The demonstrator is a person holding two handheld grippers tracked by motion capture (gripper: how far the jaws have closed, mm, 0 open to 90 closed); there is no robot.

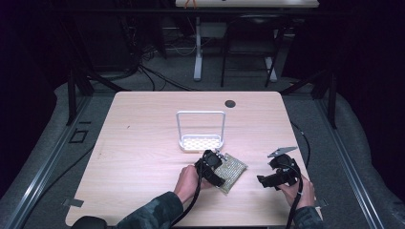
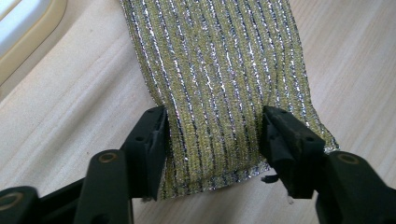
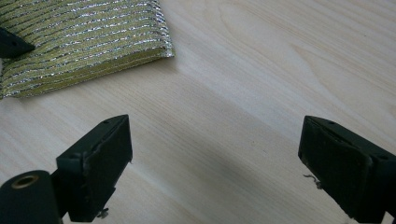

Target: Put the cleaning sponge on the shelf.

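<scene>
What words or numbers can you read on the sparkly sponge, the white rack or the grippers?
None: no word, number or sign can be read.
Scouring sponge: green and silver glittery stripes, no label.
White rack: plain frame and dotted base, no writing.
Left gripper, pressing the sponge's sides, and right gripper, open over the table: plain black jaws, no markings.

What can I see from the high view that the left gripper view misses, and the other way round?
The high view takes in the white rack, the right gripper and the person's hands. The left gripper view adds close detail: the left gripper has its pads pressed against both side edges of the glittery scrubbing pad, pinching it inward. Both views include that pad and the wooden table.
</scene>
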